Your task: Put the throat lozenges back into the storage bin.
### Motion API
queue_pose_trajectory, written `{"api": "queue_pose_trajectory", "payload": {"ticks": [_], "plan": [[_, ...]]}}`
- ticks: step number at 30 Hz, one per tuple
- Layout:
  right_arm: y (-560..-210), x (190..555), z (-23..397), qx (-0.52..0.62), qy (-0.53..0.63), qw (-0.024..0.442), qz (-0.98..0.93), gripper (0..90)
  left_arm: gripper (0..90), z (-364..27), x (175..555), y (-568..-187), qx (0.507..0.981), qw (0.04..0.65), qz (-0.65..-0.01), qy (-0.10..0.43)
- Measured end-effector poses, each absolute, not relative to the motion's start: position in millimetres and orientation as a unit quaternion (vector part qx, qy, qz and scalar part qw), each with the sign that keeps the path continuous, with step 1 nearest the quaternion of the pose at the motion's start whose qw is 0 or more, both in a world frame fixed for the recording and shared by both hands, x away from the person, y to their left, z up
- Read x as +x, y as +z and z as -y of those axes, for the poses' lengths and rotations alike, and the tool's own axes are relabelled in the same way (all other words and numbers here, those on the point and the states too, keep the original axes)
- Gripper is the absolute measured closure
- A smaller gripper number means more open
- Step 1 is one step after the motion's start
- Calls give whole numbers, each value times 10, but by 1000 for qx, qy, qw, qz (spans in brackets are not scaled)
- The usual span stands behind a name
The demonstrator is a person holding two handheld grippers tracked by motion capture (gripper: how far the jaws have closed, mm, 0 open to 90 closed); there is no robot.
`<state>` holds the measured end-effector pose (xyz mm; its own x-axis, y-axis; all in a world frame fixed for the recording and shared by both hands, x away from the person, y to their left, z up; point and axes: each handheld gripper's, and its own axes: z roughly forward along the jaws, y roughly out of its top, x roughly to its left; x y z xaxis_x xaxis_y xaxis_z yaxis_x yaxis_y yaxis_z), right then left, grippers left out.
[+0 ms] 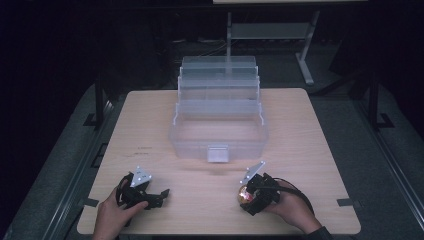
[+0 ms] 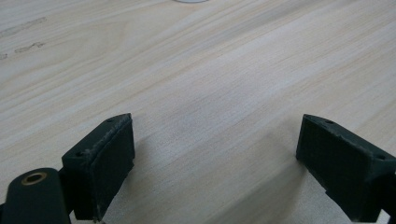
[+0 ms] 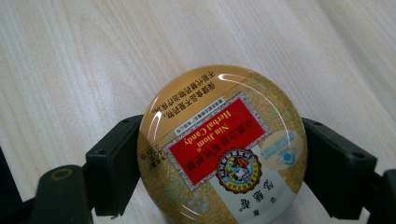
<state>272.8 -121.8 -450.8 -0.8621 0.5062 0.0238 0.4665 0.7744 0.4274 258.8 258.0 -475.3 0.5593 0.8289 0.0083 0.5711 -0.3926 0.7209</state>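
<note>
Candy tin gripped, clear box waiting open

My right gripper (image 3: 219,163) has its jaws closed flat against opposite sides of the round candy tin (image 3: 223,149), low over the table (image 1: 150,125) near my edge, so I judge it is about to be lifted. My left gripper (image 2: 215,163) rests wide open, holding nothing. Ahead, the clear tiered box (image 1: 219,117) stands open, probably for the tin.

Table (image 1: 150,115): box (image 1: 219,131) at centre, toward 12 o'clock. Left gripper (image 1: 159,194) at 7 o'clock near front edge. Right gripper (image 1: 243,196) at 5 o'clock, w/ candy tin (image 3: 222,151) between its jaws, on tabletop. Grippers well apart.
</note>
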Motion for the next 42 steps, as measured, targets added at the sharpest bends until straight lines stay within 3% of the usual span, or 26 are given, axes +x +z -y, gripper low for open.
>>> {"api": "queue_pose_trajectory", "payload": {"ticks": [42], "plan": [[-4252,2873,1481,296,228,66,-925,195,106,-2579,2588,-4753,812,345,-431,187]]}}
